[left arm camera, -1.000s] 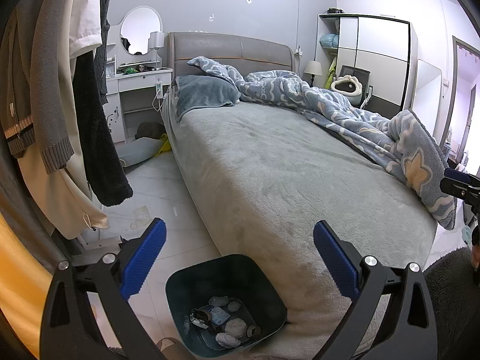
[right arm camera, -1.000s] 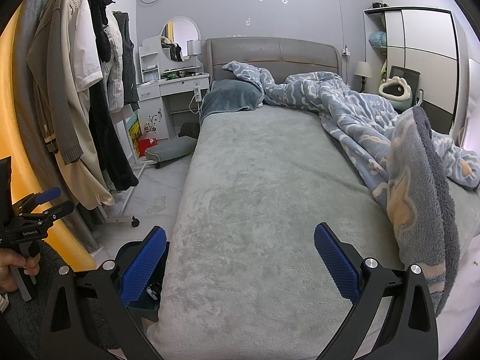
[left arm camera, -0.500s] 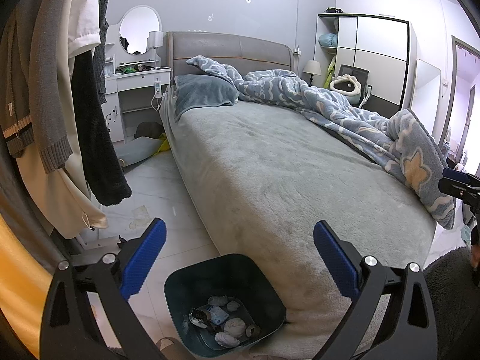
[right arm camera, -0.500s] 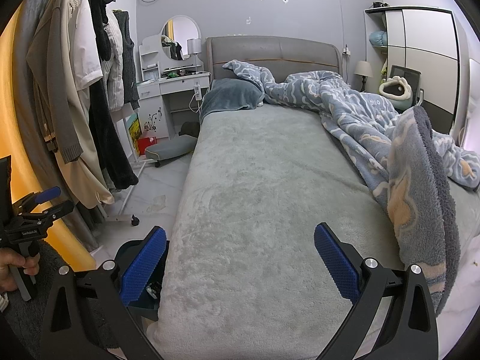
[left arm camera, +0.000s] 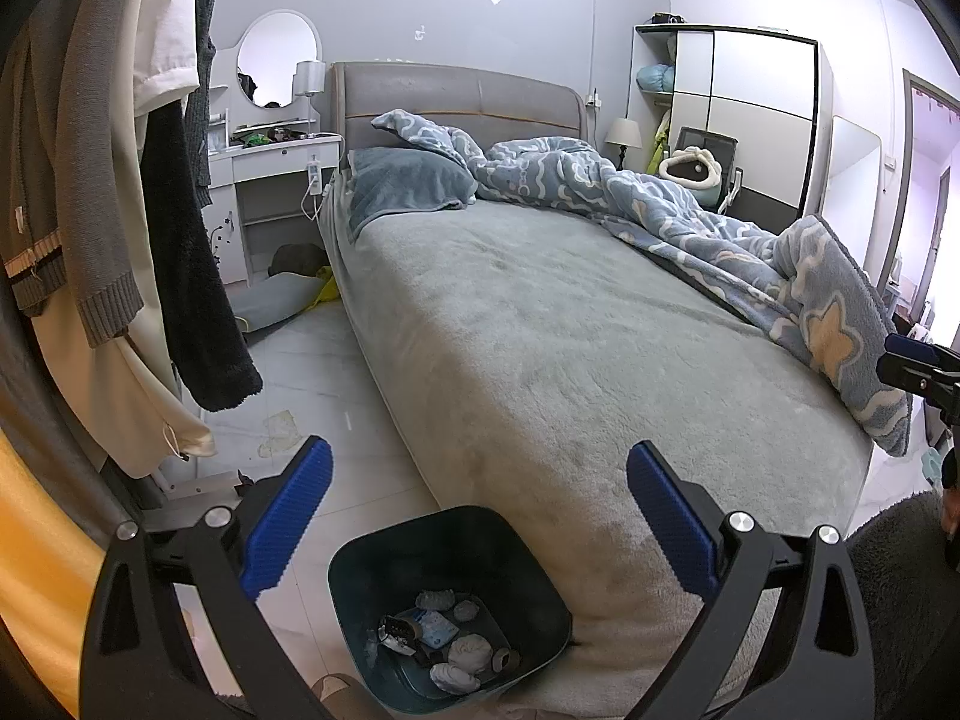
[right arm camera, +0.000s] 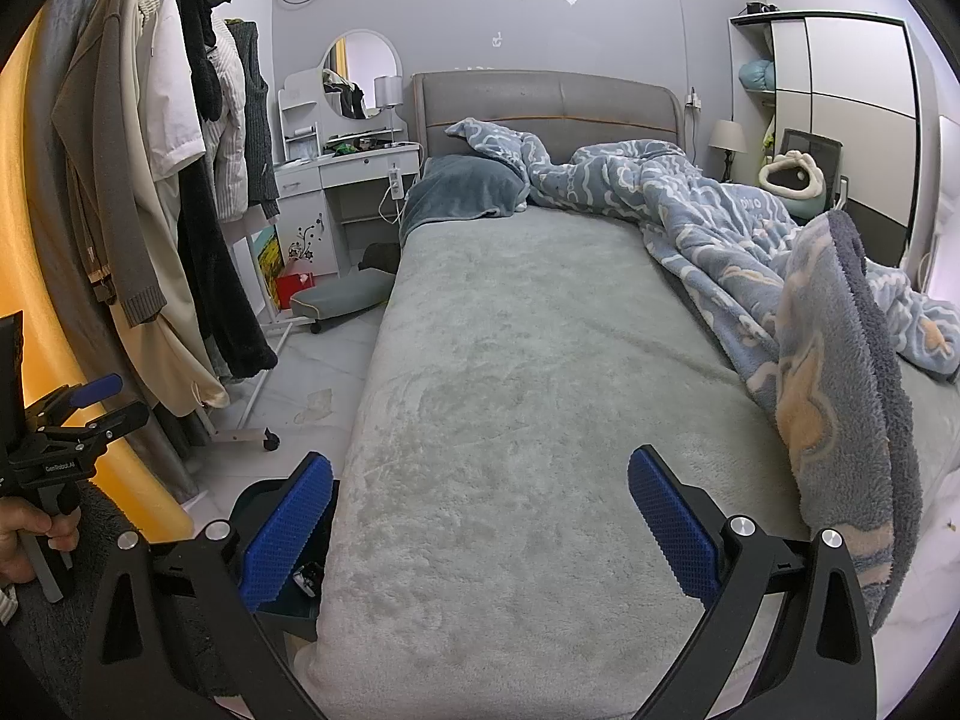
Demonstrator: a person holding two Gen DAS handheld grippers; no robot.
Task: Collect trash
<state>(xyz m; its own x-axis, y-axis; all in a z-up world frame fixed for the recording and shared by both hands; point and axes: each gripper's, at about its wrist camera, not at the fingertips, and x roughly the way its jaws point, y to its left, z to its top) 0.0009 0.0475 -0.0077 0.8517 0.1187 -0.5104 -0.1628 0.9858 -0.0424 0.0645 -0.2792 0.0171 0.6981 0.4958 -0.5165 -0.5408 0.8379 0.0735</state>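
A dark teal waste bin (left arm camera: 534, 576) stands on the floor against the foot corner of the bed, holding several crumpled tissues and wrappers (left arm camera: 456, 648). My left gripper (left arm camera: 477, 522) hangs open above the bin with nothing between its blue pads. My right gripper (right arm camera: 480, 525) is open over the grey bed cover (right arm camera: 528, 396), empty too. In the right wrist view the bin (right arm camera: 255, 495) peeks out behind the left pad. A crumpled scrap (left arm camera: 277, 432) lies on the floor tiles by the clothes rack, seen also as the scrap (right arm camera: 315, 405) in the right wrist view.
A clothes rack with coats (right arm camera: 150, 198) stands at the left. A rumpled blue blanket (right arm camera: 780, 276) covers the bed's right side. A white vanity desk (right arm camera: 342, 192), a floor cushion (right arm camera: 342, 297) and a wardrobe (right arm camera: 840, 114) line the far wall. A hand (right arm camera: 27, 534) holds the left gripper.
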